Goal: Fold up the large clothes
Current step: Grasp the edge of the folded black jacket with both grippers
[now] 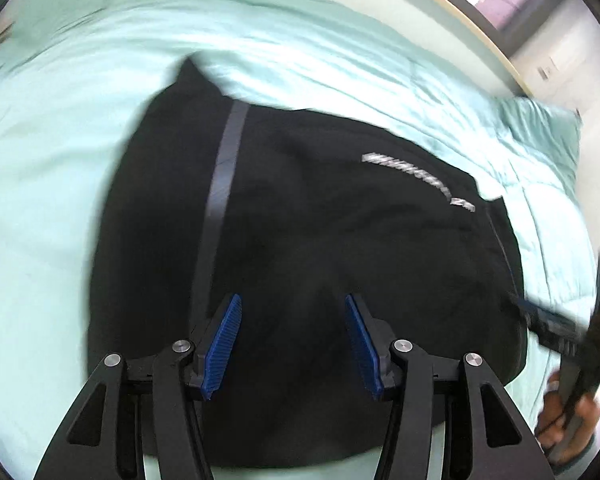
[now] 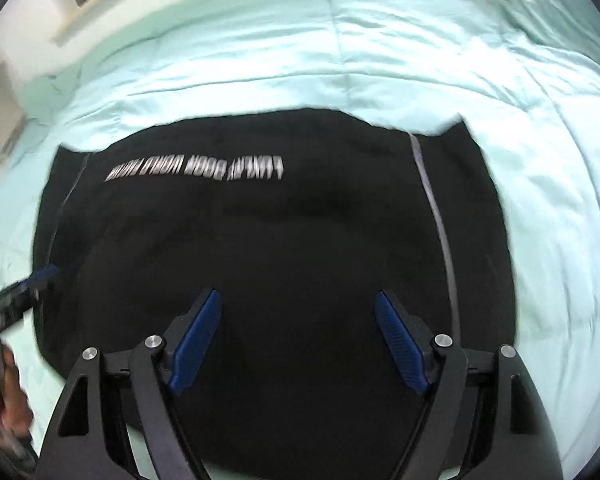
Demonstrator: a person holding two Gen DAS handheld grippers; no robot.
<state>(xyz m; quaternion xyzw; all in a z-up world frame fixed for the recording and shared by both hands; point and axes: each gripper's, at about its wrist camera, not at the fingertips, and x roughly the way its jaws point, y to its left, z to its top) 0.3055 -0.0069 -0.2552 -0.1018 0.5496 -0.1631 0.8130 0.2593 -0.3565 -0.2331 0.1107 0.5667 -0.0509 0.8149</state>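
Left wrist view: black garment [image 1: 320, 240], folded into a broad rounded block, lies flat on a bed under the left gripper [image 1: 293, 344]. Fabric matte, dense, softly creased. One grey tape-like stripe [image 1: 224, 184] runs from near to far down its left part. One line of white printed lettering [image 1: 420, 180], blurred and unreadable, sits toward the right. A second thin seam line follows the right edge.

Quilt [image 1: 80, 160]: pale mint, smooth with a slight sheen, stitched into puffy panels, wrinkled near the garment's far edge. It covers the bed on all sides of the garment. A light wooden bed frame edge [image 1: 480, 32] curves along the far right.

Left gripper: black rigid arms, silver pivot bolts, blue ribbed pads. Jaws apart, nothing between them, hanging above the cloth.

Right gripper [image 1: 540, 316]: seen at the right edge, blurred, at the garment's right border, with a hand [image 1: 564, 420] on its grip.

Right wrist view: same garment [image 2: 280, 260], lettering [image 2: 196, 168] now upside down at the far left, grey stripe [image 2: 436, 216] at right. Right gripper [image 2: 298, 344] has its jaws wide apart and empty, clear of the cloth. Left gripper [image 2: 40, 276] and its hand [image 2: 4, 396] show at the left edge.
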